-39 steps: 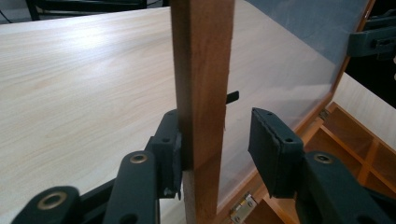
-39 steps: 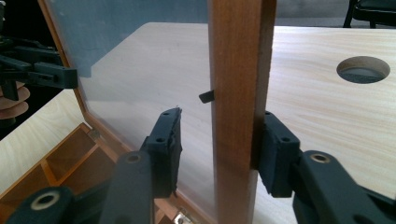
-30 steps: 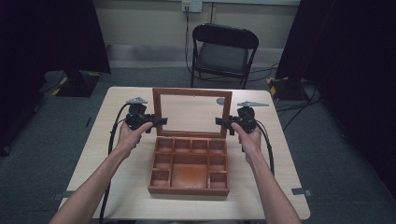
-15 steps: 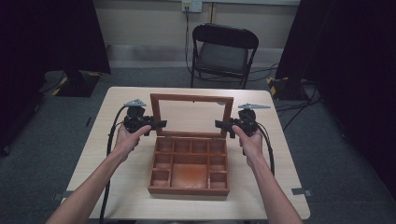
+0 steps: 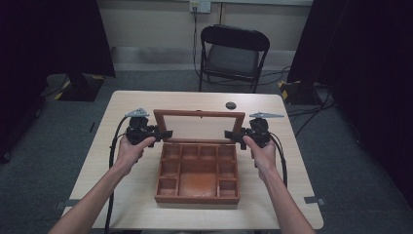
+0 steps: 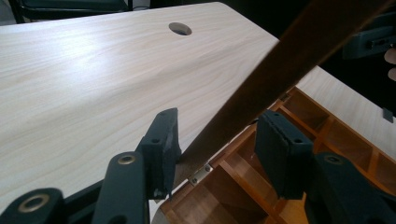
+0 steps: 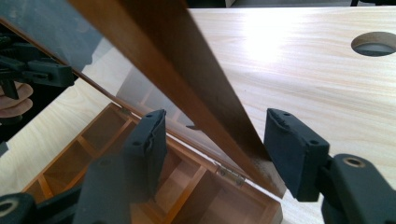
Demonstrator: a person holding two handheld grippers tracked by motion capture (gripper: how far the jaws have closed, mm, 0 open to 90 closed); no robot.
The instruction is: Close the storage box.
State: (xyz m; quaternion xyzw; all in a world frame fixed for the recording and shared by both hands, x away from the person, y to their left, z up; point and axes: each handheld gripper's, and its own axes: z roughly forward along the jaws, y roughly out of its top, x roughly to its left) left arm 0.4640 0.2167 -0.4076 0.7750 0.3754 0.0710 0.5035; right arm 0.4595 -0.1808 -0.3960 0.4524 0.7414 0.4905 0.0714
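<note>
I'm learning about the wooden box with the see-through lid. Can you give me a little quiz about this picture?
1. True or false: the lid of the box is flat shut.
2. What stands beyond the table? A) chair B) ladder C) bicycle
3. Which gripper's fingers sit on both sides of the lid's frame: left gripper, right gripper, or both?

Key: 1 false, it is raised. 2 A, a chair. 3 both.

1 box (image 5: 197, 178), 2 tongs (image 5: 163, 133) (image 5: 233, 135), 1 chair (image 5: 234, 53)

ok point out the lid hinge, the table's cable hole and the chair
lid hinge (image 7: 230, 174), right gripper view, on its metal leaf
cable hole (image 6: 180, 29), left gripper view, on its dark opening
chair (image 5: 233, 59), high view, on its seat
</note>
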